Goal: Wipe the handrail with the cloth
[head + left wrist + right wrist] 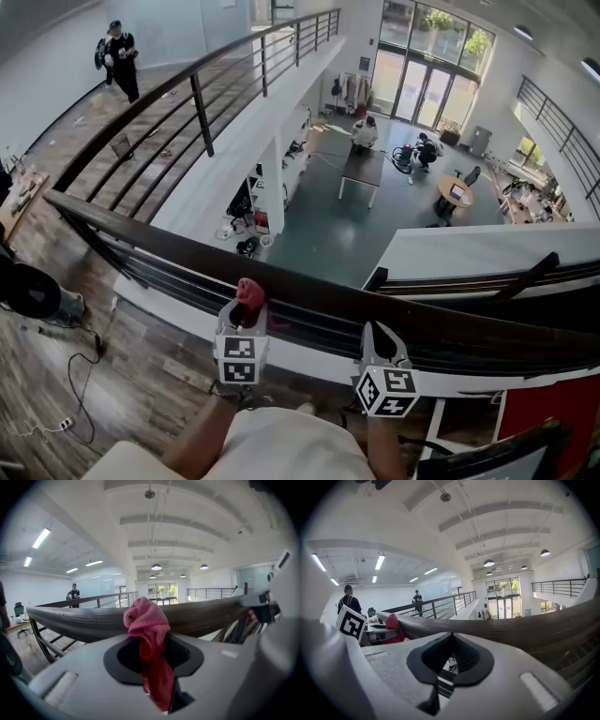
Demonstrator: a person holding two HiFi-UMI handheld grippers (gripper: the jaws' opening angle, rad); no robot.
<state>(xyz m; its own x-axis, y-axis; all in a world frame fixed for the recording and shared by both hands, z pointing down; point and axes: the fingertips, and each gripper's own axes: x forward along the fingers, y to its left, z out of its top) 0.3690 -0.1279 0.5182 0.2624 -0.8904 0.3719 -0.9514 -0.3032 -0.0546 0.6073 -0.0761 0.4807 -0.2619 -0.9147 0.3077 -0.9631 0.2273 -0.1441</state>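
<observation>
Where the pink cloth point(250, 292) sits: pinched in the left gripper's point(243, 314) jaws, at the handrail point(309, 292).
Rail axis: crosswise, left to right.
Right gripper point(380, 342): jaws closed, empty, beside the rail.

My head view looks steeply down over the rail point(309, 298) to the lower floor point(328, 234). L gripper view sits v. close behind the rail point(70, 618), facing across it, tilted up a bit. R gripper view does likewise, further right along the rail point(511, 625). All 3 share the rail.
</observation>
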